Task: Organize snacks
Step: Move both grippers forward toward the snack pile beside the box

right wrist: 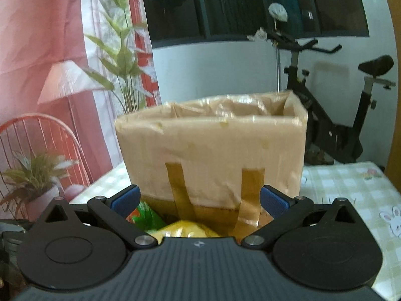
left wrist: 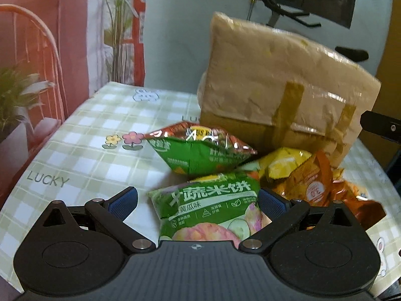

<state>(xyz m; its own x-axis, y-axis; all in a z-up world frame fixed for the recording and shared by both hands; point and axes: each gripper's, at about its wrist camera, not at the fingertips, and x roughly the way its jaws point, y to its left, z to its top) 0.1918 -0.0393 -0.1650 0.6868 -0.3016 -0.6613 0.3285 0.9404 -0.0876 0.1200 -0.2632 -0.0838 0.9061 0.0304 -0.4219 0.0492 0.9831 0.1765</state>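
In the left wrist view, my left gripper [left wrist: 198,198] is open, its blue pads on either side of a green rice-cracker bag [left wrist: 208,205] lying on the checked tablecloth [left wrist: 82,150]. Behind it lie another green and red bag [left wrist: 198,150], a yellow bag [left wrist: 283,163] and an orange bag [left wrist: 315,183]. A tan taped cardboard box [left wrist: 280,82] stands behind them. In the right wrist view, my right gripper [right wrist: 199,199] is open and empty, facing the open-topped box [right wrist: 213,148]. A yellow bag [right wrist: 185,229] and a green bag [right wrist: 145,215] show just below it.
An exercise bike [right wrist: 333,115] stands behind the table at the right. A red wire chair [right wrist: 37,138], potted plants [right wrist: 32,175] and a lamp [right wrist: 65,80] are at the left. The table edge [left wrist: 15,190] runs close on the left.
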